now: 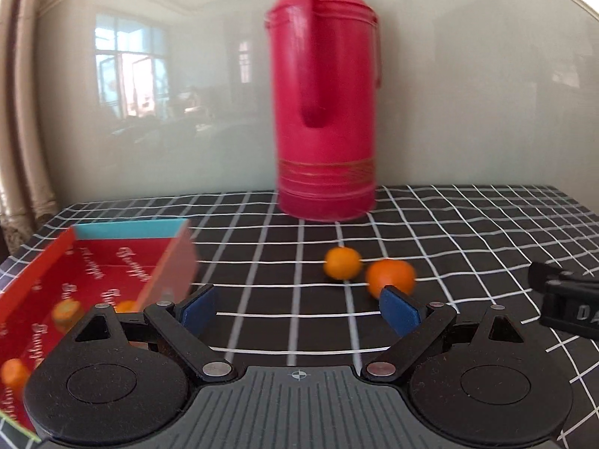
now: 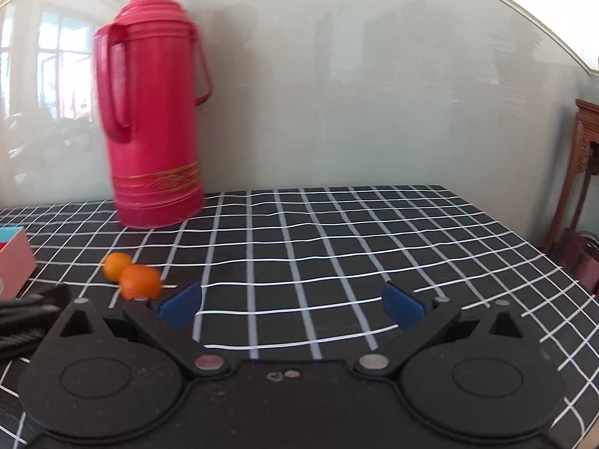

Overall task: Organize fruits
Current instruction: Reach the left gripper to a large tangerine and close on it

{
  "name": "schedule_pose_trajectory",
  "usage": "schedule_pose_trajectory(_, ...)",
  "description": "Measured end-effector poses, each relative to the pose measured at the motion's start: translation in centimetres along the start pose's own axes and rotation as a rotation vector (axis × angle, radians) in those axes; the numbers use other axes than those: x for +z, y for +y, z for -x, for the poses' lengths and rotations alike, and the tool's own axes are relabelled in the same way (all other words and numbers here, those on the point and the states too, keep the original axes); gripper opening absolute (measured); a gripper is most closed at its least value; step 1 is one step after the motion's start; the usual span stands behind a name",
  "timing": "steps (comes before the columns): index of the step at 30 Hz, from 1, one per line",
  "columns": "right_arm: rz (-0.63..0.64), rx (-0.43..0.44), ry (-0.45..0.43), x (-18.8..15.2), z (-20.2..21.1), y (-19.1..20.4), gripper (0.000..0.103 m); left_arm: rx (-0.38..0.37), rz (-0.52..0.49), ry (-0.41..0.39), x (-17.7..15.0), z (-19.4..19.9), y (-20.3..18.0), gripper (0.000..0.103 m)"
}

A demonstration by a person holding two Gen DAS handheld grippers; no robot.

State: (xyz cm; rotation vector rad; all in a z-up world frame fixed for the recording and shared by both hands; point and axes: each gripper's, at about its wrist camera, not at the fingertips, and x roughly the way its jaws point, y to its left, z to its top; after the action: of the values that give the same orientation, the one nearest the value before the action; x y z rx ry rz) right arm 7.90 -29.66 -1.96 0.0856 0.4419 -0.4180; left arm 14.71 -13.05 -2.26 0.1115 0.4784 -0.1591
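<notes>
Two small oranges lie side by side on the black checked cloth: a smaller one (image 1: 342, 268) (image 2: 116, 265) and a larger one (image 1: 391, 277) (image 2: 140, 281). A red open box (image 1: 93, 280) at the left holds several small oranges (image 1: 66, 312); its pink end wall shows in the right wrist view (image 2: 13, 262). My left gripper (image 1: 297, 312) is open and empty, its right pad just in front of the larger orange. My right gripper (image 2: 292, 305) is open and empty, to the right of the oranges. Its black body shows at the left wrist view's right edge (image 1: 569, 307).
A tall red thermos (image 1: 325, 93) (image 2: 153, 112) stands at the back of the table against a glossy wall. The table's right edge (image 2: 554, 262) drops off beside carved wooden furniture (image 2: 584, 172).
</notes>
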Motion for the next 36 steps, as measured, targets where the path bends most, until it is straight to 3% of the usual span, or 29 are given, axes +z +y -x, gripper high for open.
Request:
schedule_pose_trajectory(8, -0.057, 0.019, -0.005, 0.3, -0.1, -2.1, 0.097, -0.018, -0.032, 0.006, 1.1, -3.1, -4.6, 0.093)
schedule_pose_trajectory(15, -0.062, 0.047, -0.019, 0.5, 0.3, -2.2, 0.097, -0.012, -0.031, 0.050, 1.6, -6.1, -6.1, 0.091)
schedule_pose_trajectory(17, -0.061, 0.049, -0.022, 0.5, 0.3, -2.2, 0.097, -0.017, -0.035, 0.063, 1.5, -6.6, -6.2, 0.064)
schedule_pose_trajectory(20, -0.064, 0.046, -0.023, 0.4, 0.3, -2.2, 0.097, -0.047, -0.024, 0.088, 1.3, -7.0, -6.3, 0.044)
schedule_pose_trajectory(31, -0.075, 0.021, -0.041, 0.4, 0.7, -2.2, 0.097, -0.045, -0.048, 0.044, 0.8, -5.5, -5.9, 0.041)
schedule_pose_trajectory(36, -0.064, 0.036, -0.040, 0.4, 0.6, -1.7, 0.097, -0.011, -0.044, -0.002, 1.2, -3.5, -4.3, 0.041)
